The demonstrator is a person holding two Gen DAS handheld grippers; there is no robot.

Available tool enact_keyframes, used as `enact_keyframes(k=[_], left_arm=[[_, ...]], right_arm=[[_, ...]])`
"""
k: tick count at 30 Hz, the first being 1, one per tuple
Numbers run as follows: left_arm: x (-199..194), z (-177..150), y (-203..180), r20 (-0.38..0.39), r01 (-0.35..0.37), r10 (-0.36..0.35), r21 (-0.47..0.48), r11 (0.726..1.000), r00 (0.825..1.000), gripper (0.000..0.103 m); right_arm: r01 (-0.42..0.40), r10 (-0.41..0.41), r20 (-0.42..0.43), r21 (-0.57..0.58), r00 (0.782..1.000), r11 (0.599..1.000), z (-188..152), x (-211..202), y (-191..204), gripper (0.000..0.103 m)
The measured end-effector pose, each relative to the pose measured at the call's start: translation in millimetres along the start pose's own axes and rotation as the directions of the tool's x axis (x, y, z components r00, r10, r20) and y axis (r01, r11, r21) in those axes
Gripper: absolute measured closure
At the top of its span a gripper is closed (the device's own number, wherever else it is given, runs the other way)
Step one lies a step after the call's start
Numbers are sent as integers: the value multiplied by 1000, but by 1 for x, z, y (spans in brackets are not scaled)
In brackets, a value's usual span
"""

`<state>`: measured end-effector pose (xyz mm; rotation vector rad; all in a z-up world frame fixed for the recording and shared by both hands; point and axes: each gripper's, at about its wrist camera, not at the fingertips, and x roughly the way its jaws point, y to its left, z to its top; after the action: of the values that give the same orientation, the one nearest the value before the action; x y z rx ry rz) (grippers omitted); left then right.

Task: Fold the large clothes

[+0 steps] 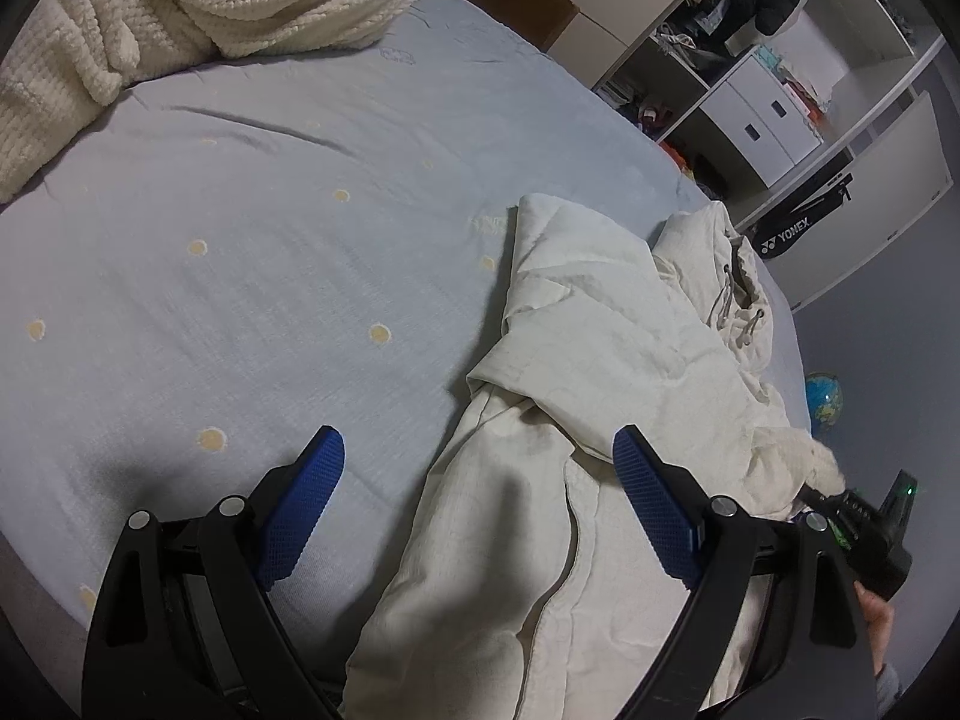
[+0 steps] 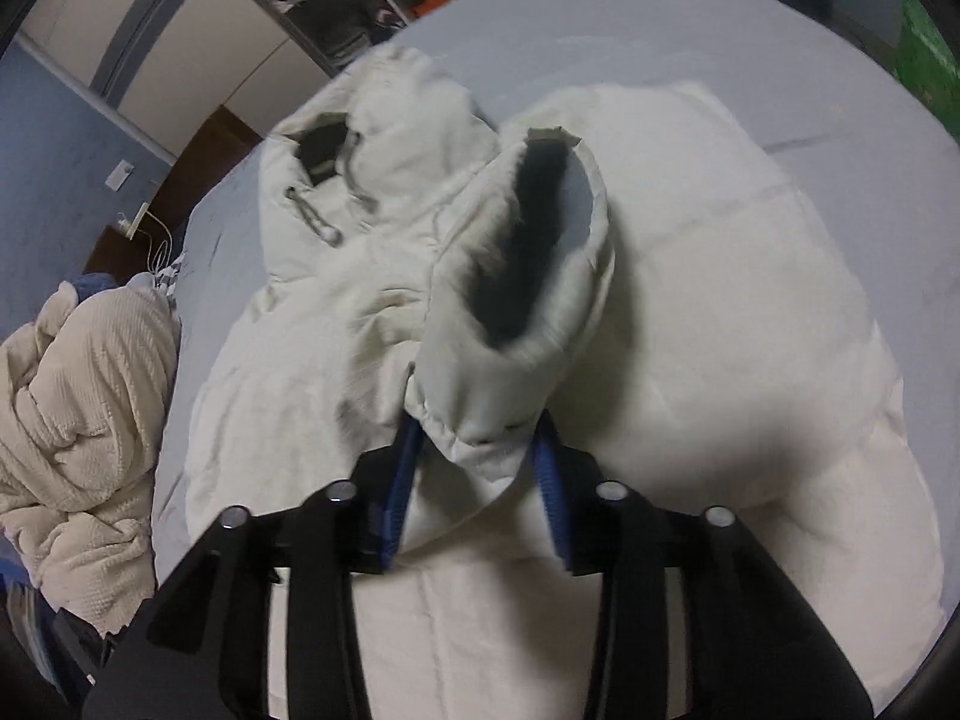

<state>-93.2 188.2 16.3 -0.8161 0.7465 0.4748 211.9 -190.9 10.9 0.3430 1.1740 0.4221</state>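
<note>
While the left gripper point(image 1: 477, 483) hangs with its 2 blue fingers wide apart over the white hooded coat point(image 1: 600, 360) lying on the light-blue bed sheet point(image 1: 240, 240), the right gripper point(image 2: 480, 456) clamps its sleeve cuff point(image 2: 516, 312).

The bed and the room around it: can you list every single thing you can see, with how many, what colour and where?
jacket: one, cream white, on the bed's right side; sleeve cuff lifted
bed sheet: one, pale blue with yellow dots, covering the bed
blanket: one, cream knit, heaped at the bed's far end
shelves: one white unit, cluttered, by the wall
racket bag: one, black, on the floor beside the shelves
globe: one, blue, on the floor past the bed
left gripper: black, blue pads, open over the jacket
right gripper: black, blue pads, pinching the cuff
</note>
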Motion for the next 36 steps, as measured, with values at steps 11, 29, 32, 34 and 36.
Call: enact_keyframes(k=[11,29,32,34,36], left_arm=[[6,-2,-7,-22,-42,42,31,999,999,15],[5,-2,-7,-25,-42,43,32,999,999,15],[4,-2,-7,-23,-40,41,30,999,999,15],[4,-2,-7,-22,-39,40,29,999,999,15],[5,-2,-7,-23,-39,39,29,999,999,15]], right_arm=[[-69,68,12,88,998,994,8,3,-34,46],[-212,217,18,285,976,935,23,-2,-56,62],[-160,165,-6,221,986,962,28,-1,-49,87],[-150,150,16,157,989,976,31,-9,-41,90],[-143,139,48,95,989,985,35,-20,-31,91]])
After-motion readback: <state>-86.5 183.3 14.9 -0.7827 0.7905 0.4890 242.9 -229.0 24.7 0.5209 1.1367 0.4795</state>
